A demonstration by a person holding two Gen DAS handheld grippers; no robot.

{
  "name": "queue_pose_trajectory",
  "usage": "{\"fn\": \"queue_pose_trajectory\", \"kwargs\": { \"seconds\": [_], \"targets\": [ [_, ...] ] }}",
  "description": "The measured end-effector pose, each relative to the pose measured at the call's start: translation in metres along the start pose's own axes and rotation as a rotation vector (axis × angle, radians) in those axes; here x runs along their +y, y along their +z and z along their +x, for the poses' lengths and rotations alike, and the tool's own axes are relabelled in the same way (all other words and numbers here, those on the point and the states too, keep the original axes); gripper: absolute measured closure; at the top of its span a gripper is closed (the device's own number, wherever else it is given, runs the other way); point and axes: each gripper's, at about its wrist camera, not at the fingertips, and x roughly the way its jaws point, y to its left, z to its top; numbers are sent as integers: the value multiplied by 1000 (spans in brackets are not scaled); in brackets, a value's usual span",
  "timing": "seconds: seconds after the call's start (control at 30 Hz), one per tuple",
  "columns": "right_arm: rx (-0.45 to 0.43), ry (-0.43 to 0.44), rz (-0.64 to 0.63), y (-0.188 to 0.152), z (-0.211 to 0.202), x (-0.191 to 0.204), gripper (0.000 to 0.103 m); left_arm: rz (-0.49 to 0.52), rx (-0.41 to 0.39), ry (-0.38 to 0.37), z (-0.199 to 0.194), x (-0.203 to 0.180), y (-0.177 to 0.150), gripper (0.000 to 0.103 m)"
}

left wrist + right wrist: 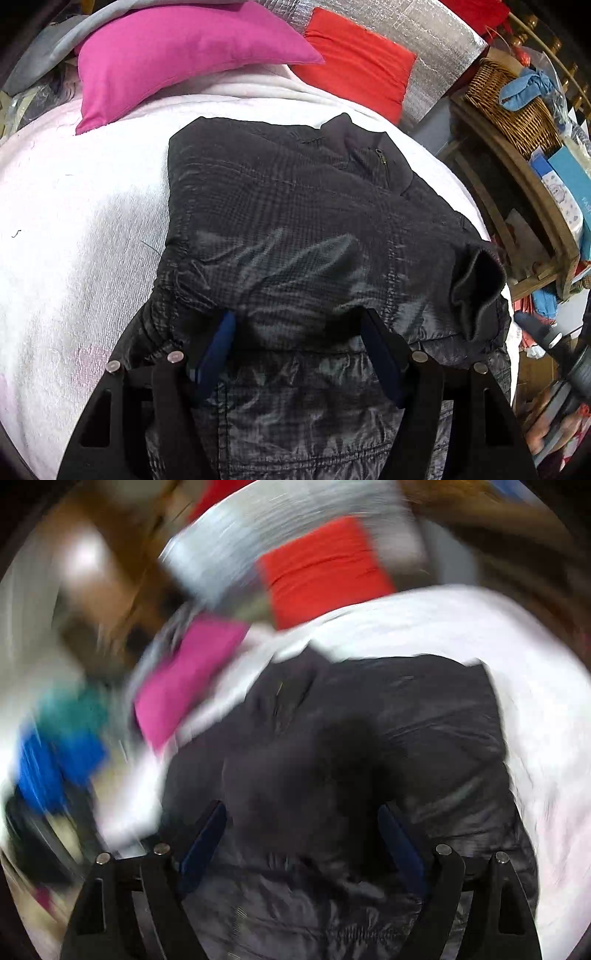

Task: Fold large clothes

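A dark grey quilted jacket [295, 221] lies partly folded on a white blanket [81, 229], collar and zipper at the far end, a ribbed cuff [476, 291] at its right edge. My left gripper [299, 321] is open just above the jacket's near part, holding nothing. In the blurred right wrist view the same jacket [369, 738] fills the middle, and my right gripper [303, 816] is open over it, empty.
A pink pillow [184, 51] and a red pillow [362, 70] lie at the far end, with a silver foil sheet [424, 33] behind. A wooden shelf [524, 206] with a wicker basket [509, 103] stands to the right.
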Motion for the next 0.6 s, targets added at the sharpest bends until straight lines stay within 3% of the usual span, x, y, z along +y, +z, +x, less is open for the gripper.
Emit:
{"fn": "queue_pose_trajectory", "kwargs": {
  "seconds": [0.07, 0.23, 0.27, 0.33, 0.37, 0.43, 0.5, 0.57, 0.6],
  "targets": [
    [46, -46, -85, -5, 18, 16, 16, -2, -1, -3, 0, 1, 0, 32],
    [63, -148, -90, -5, 50, 13, 20, 18, -3, -4, -6, 1, -4, 32],
    [43, -146, -45, -7, 47, 6, 25, 18, -3, -5, -6, 2, -5, 32],
    [16, -142, 70, 0, 39, -14, 68, 15, -6, -7, -7, 2, -4, 32],
    [4, -134, 124, 2, 31, -27, 72, 13, -6, -10, -8, 2, -5, 32],
    [-45, -146, 330, 3, 17, -70, 72, 9, -8, -13, -8, 2, -5, 32],
    [-63, -184, 443, 2, 8, -98, 70, 13, -9, -7, -9, 2, -5, 32],
    [-48, -58, 497, 0, 2, -111, 68, 14, -8, -8, -9, 3, -5, 32],
    [-37, -7, 491, 1, 1, -109, 58, 16, -7, -7, -9, 3, -5, 32]
  ]
}}
